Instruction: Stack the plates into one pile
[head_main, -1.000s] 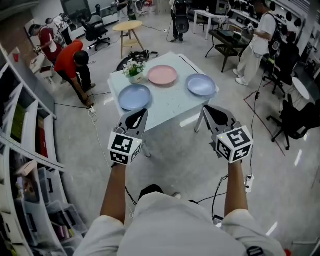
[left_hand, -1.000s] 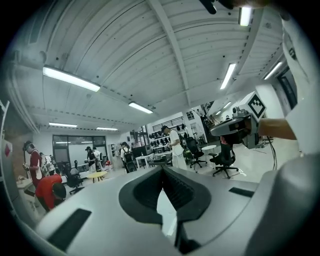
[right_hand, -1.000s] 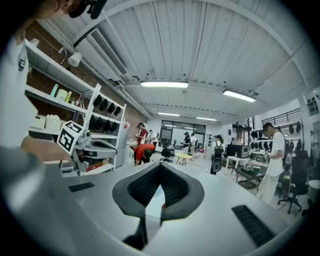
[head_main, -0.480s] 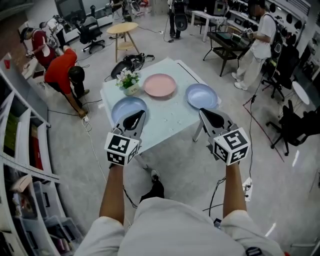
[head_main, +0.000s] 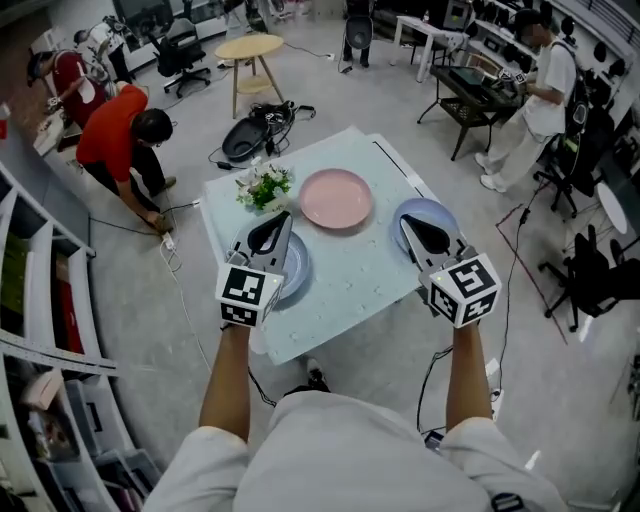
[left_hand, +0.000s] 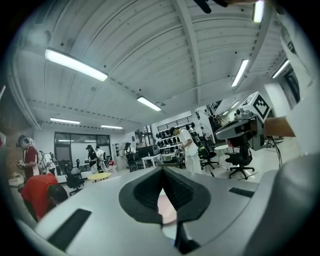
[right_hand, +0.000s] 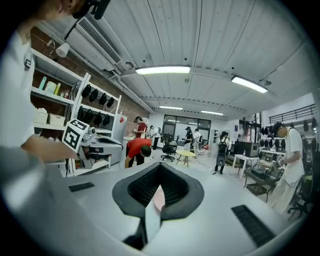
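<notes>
Left gripper (head_main: 279, 223) pressed together, empty, over left blue plate (head_main: 296, 270); right gripper (head_main: 411, 226) likewise over right blue plate (head_main: 420, 208).

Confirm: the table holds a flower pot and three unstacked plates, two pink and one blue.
Not quite. The head view shows one pink plate and two blue, the left plate and the right plate; the rest holds.

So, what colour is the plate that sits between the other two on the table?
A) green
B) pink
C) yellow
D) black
B: the pink plate lies between the blue plate near the flowers and the other blue plate.
</notes>
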